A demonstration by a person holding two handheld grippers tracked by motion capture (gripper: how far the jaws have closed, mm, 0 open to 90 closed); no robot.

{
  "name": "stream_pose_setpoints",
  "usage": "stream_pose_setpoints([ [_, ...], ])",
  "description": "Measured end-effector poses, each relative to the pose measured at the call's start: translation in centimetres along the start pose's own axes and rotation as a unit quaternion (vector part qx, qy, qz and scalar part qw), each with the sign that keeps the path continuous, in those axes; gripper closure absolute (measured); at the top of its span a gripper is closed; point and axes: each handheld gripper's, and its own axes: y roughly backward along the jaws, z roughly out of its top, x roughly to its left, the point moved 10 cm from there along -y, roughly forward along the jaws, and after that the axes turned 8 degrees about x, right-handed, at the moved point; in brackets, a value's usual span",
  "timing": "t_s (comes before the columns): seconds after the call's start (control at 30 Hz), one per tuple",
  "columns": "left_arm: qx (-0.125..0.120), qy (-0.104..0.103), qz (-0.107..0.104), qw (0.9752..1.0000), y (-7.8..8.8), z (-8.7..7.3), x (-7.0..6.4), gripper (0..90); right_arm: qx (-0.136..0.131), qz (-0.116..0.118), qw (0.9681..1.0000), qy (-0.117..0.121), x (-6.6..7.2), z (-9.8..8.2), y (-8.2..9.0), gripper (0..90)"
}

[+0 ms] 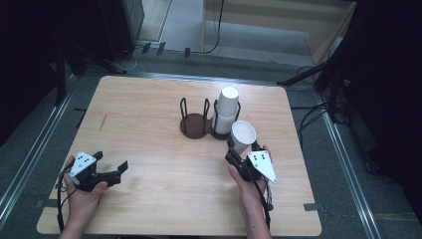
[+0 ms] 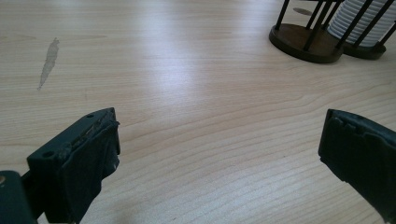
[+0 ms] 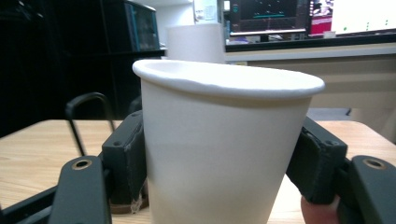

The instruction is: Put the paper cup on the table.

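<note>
Plain white paper cup (image 3: pixel 219 149), upright, rolled rim, between clamping right gripper (image 1: pixel 238 152) fingers; left gripper (image 1: pixel 110 167) fingers wide.

Layout around the cup holder (image 1: pixel 204 123) on the table (image 1: pixel 149 149).
A cup stack (image 1: pixel 226 109) stands in its right compartment; a single cup (image 1: pixel 242 137) sits between the right gripper's (image 1: pixel 238 152) pads just before it; the left gripper (image 1: pixel 112 169) lies well before-left.
</note>
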Motion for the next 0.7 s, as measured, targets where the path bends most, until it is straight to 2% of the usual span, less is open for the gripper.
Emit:
stream_pose_setpoints([
  [0.2,0.001,0.006,0.000,1.0000,-0.1,0.0,0.1,0.0,0.002,-0.014,0.9999,-0.009,-2.5,-0.1,-0.8,30.5],
  [0.23,0.001,0.006,0.000,1.0000,-0.1,0.0,0.1,0.0,0.002,-0.014,0.9999,-0.009,-2.5,-0.1,-0.8,30.5],
  [0.27,0.002,0.007,-0.001,1.0000,-0.1,0.0,0.1,0.0,0.004,-0.021,0.9998,0.003,-3.2,-0.1,-1.2,30.5],
  [0.33,0.001,0.009,-0.001,1.0000,0.0,0.0,0.1,0.0,0.004,-0.025,0.9997,0.006,-3.5,0.0,-1.3,30.5],
  [0.43,0.001,0.010,-0.001,0.9999,0.0,0.0,0.1,0.0,0.007,-0.035,0.9993,0.009,-4.9,-0.1,-2.0,30.4],
  [0.47,0.001,0.010,-0.001,0.9999,0.0,0.0,0.1,0.0,0.012,-0.047,0.9987,0.014,-6.0,-0.3,-2.4,30.2],
  [0.53,0.002,0.010,-0.003,0.9999,-0.1,0.0,0.1,0.0,0.012,-0.053,0.9984,0.016,-6.4,-0.3,-2.6,30.1],
  [0.6,0.001,0.010,-0.004,0.9999,0.0,0.0,0.1,0.0,0.023,-0.072,0.9965,0.034,-7.9,-0.6,-3.3,30.0],
  [0.7,0.002,0.010,-0.004,0.9999,-0.1,0.0,0.2,0.0,0.029,-0.073,0.9964,0.031,-8.4,-0.7,-3.6,30.0],
])
